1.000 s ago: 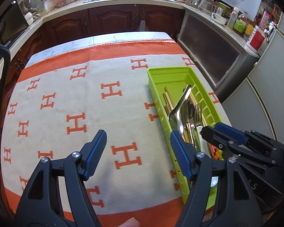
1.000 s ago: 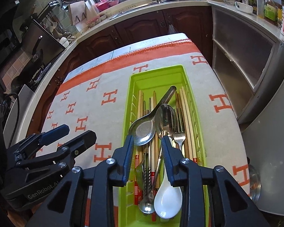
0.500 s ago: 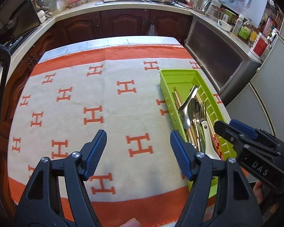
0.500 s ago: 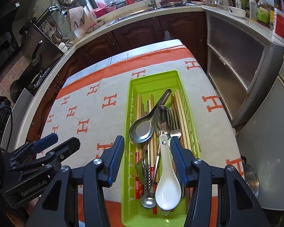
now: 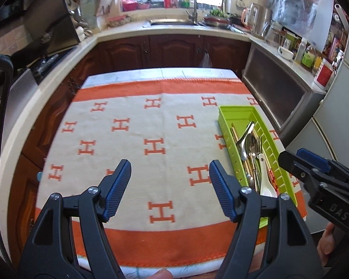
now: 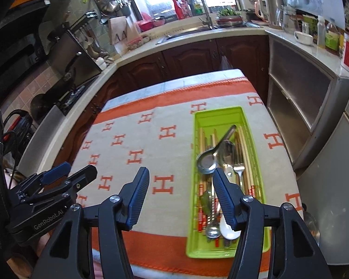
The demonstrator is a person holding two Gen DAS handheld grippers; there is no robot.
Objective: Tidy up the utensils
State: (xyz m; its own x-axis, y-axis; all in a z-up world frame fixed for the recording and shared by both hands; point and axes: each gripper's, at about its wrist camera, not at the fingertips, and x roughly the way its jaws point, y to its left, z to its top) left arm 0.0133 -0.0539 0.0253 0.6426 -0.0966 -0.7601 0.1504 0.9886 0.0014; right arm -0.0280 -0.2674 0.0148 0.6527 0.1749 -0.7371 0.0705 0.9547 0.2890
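Right gripper: jaws spread and opening at this moment, nothing between the blue pads. It hangs above the near edge of the table, tilted downward; its right finger overlaps the near end of the tray in the wrist view but is clear of it.

Left gripper: jaws spread wide, empty, only cloth seen between the pads. It hangs above the near middle of the table, well to the left of the tray.

Green tray: long and narrow, lying lengthwise on the right side of the table, near its right edge. All utensils in sight lie inside it:
- steel ladle-type spoon, bowl toward the near-left, handle slanting up to the right across the others
- second steel spoon just beside it
- fork, tines toward the near end
- white ceramic spoon, bowl at the near end, partly hidden behind the right finger in the right wrist view
- chopsticks, pale, lying along the tray's length; exact count cannot be told
- small steel spoon at the near end

Cloth: cream with orange H marks and an orange border, covering the table. A fingertip of the person shows at the bottom edge of the left wrist view.
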